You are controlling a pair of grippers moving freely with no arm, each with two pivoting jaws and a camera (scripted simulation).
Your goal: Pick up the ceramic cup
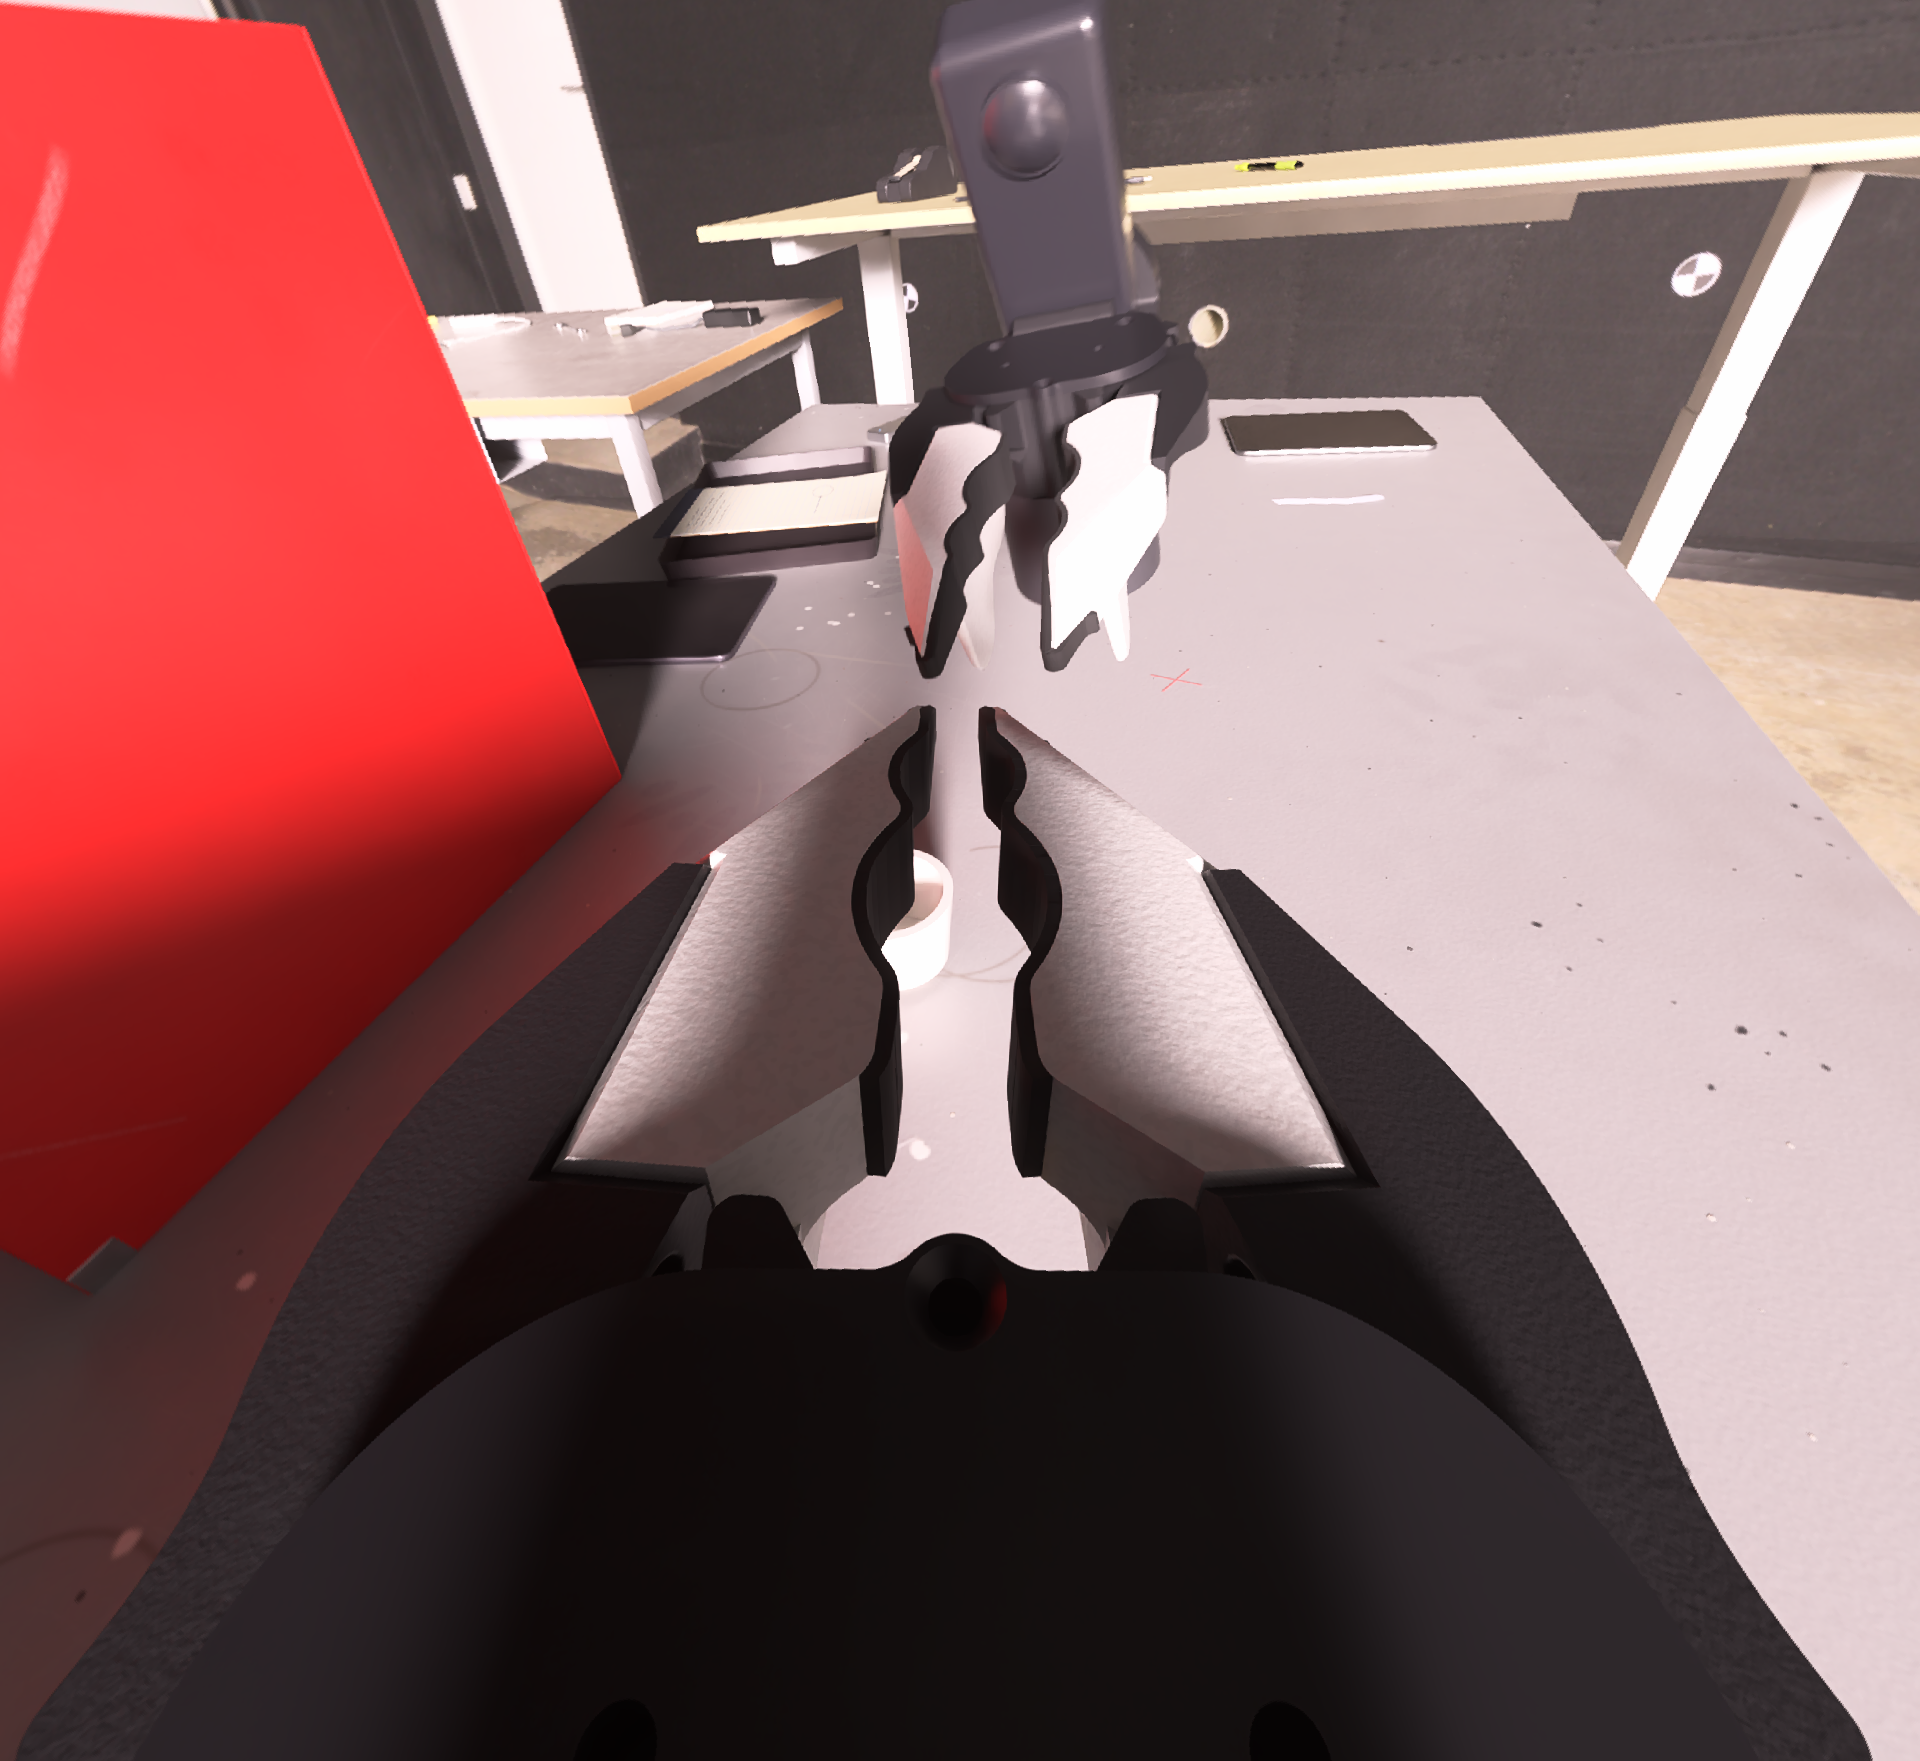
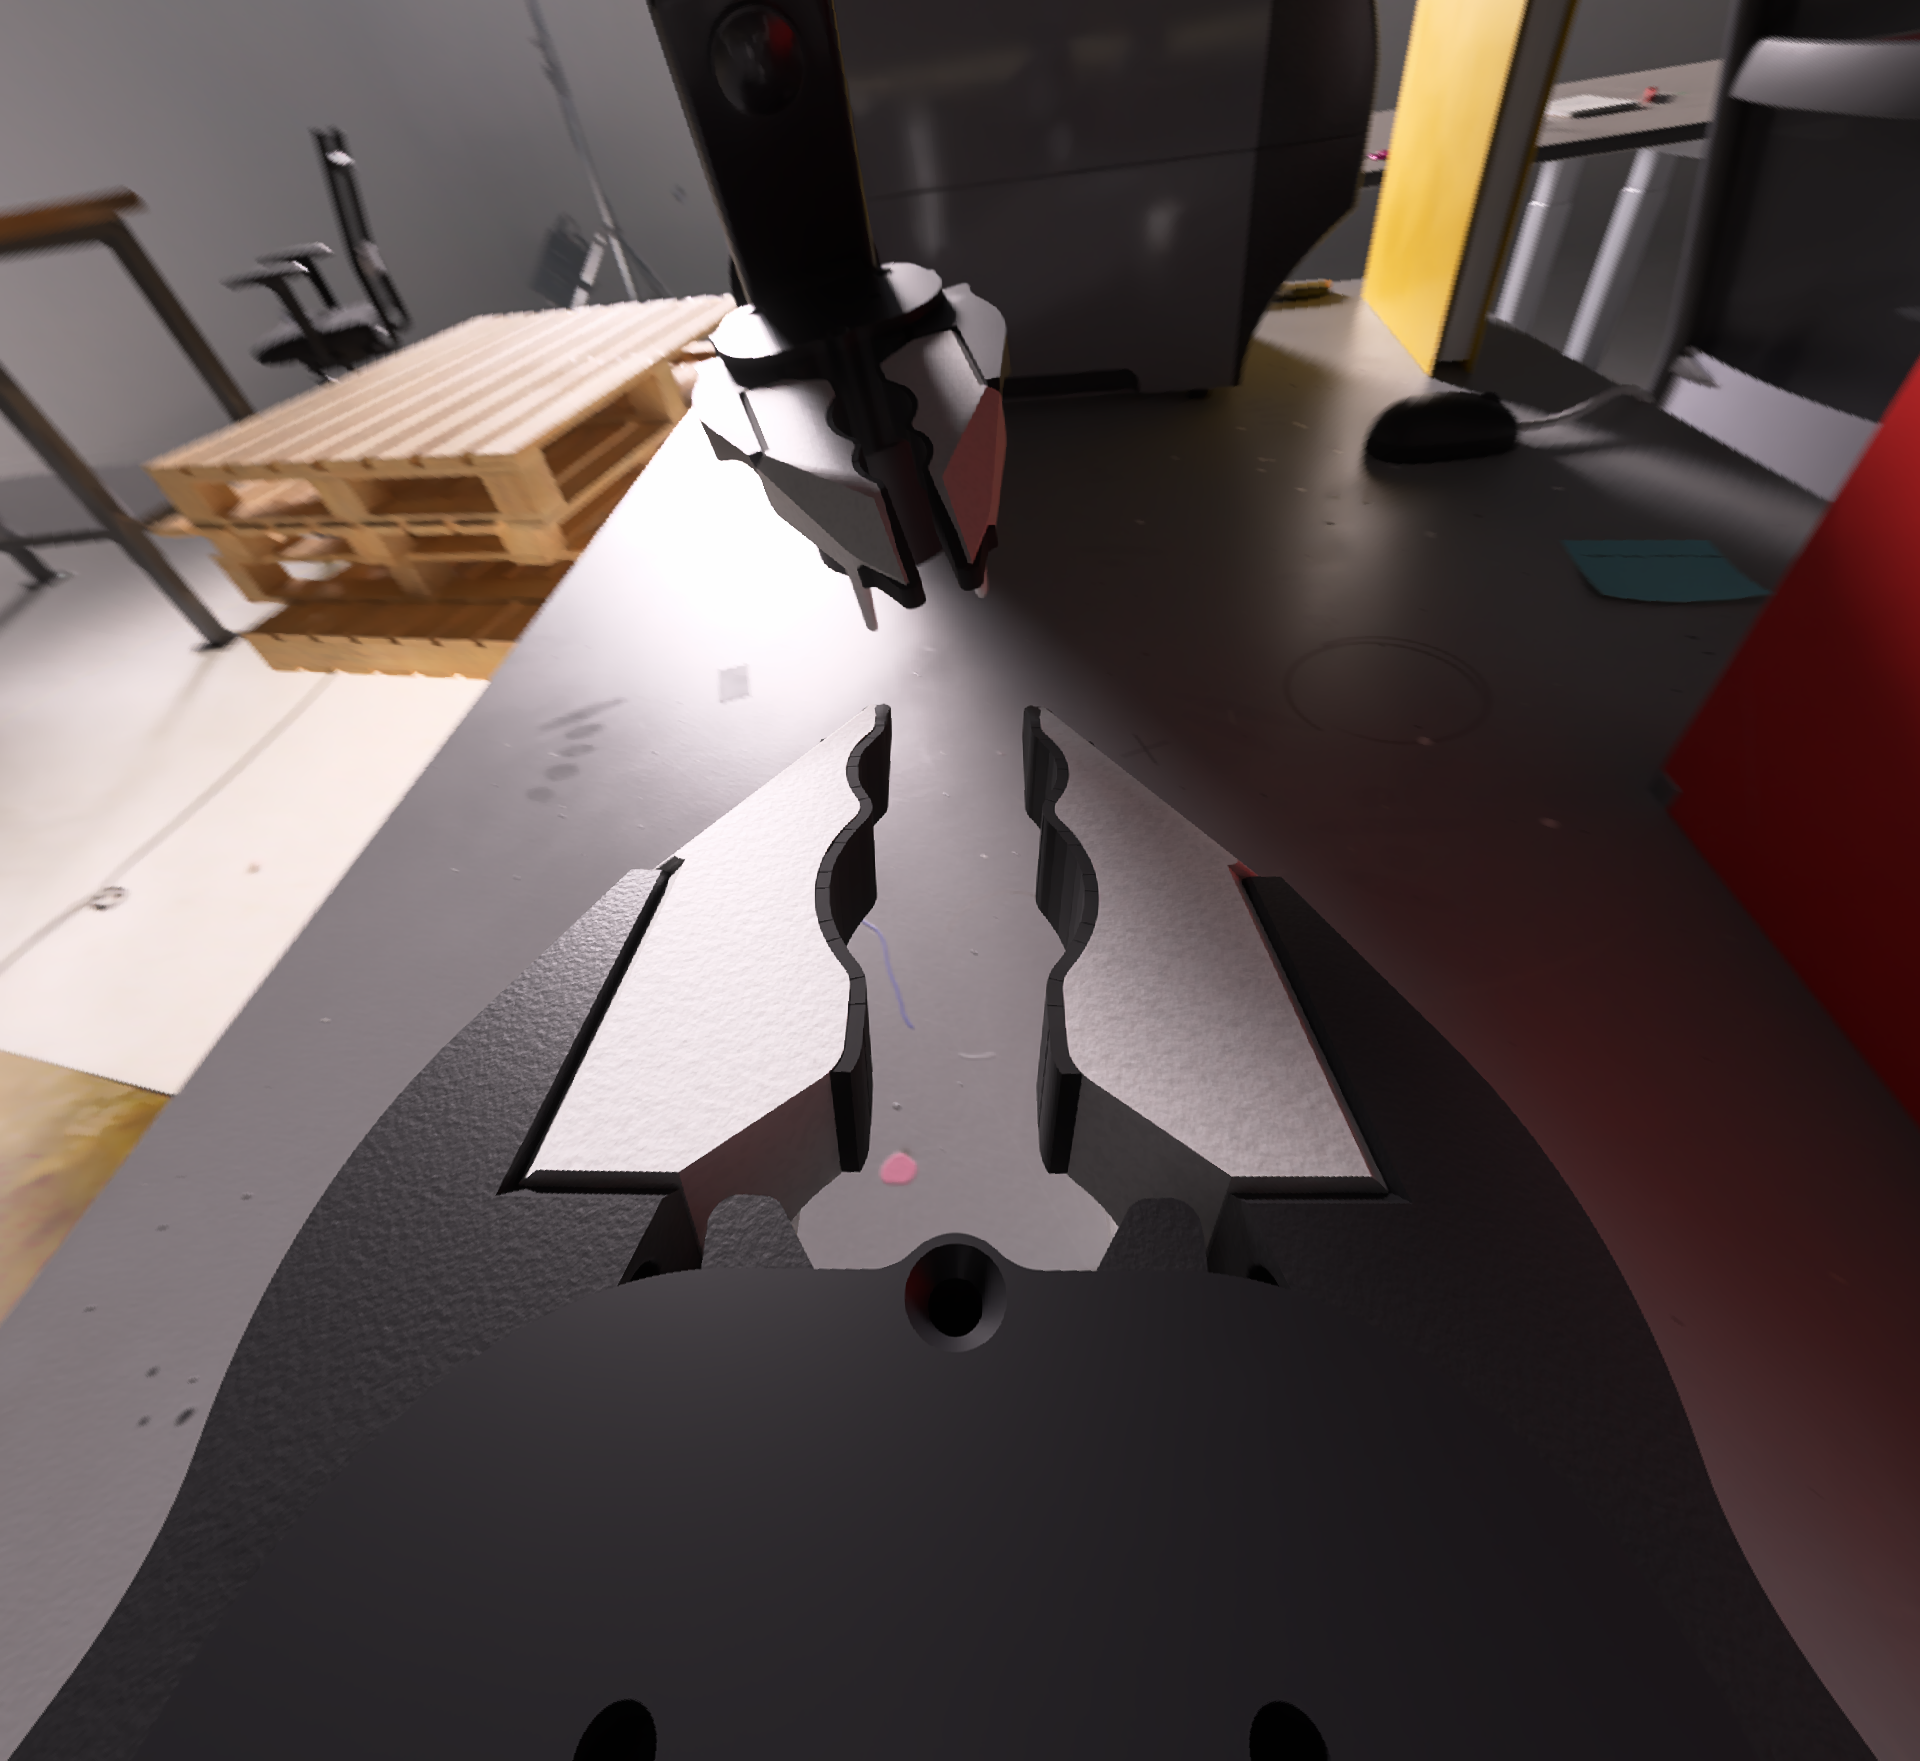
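Observation:
A small white ceramic cup (image 1: 923, 922) stands upright on the grey table (image 1: 1403, 828). In the left wrist view it shows through the gap between my fingers, and the left finger hides part of it. My left gripper (image 1: 956, 714) hovers above the cup with its jaws a narrow gap apart, holding nothing. My right gripper (image 2: 956, 714) is open and empty above bare table. The cup does not show in the right wrist view. The two grippers face each other, tips close: the right one (image 1: 1003, 662) is in the left wrist view, the left one (image 2: 935, 584) in the right wrist view.
A tall red board (image 1: 260, 568) stands on the table close beside the left gripper. A stack of books (image 1: 790, 506), a dark pad (image 1: 665, 615) and a flat device (image 1: 1330, 433) lie at the far end. A dark machine (image 2: 1091, 132), yellow board (image 2: 1475, 101) and mouse (image 2: 1444, 423) lie behind the left gripper.

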